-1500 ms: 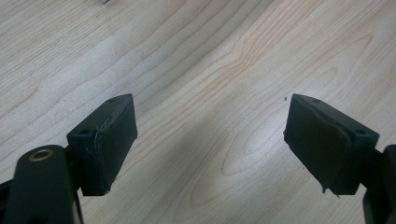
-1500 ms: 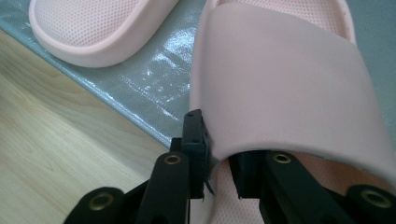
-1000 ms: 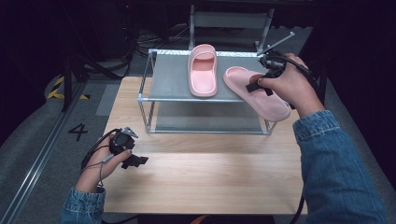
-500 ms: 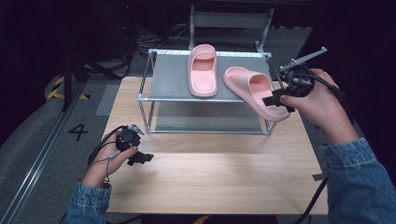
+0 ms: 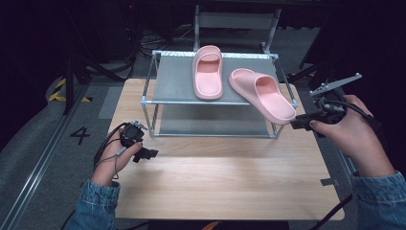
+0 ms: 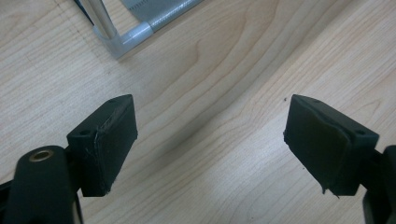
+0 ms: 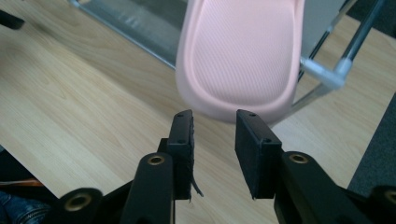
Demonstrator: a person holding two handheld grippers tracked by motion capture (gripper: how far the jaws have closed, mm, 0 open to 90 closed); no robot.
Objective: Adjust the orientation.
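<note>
The right hand-held gripper point(image 7: 214, 135), jaws parted and empty, sits just short of the slipper's point(image 7: 240, 56) heel; the left hand-held gripper point(image 6: 210, 140) gapes wide over the counter point(image 6: 210, 70).

Bare table point(image 5: 230, 182) lies open before the rack point(image 5: 215, 101); the tilted slipper point(image 5: 263, 96) overhangs its front rail.

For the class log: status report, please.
Left gripper open over table. Right gripper open, just short of right slipper's heel. Slipper overhangs rack edge. Nothing between.

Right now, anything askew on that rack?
Yes: the right slipper lies slanted on the rack's top shelf, heel overhanging the front rail, unlike the straight left slipper. The right gripper sits open just off that heel.
</note>
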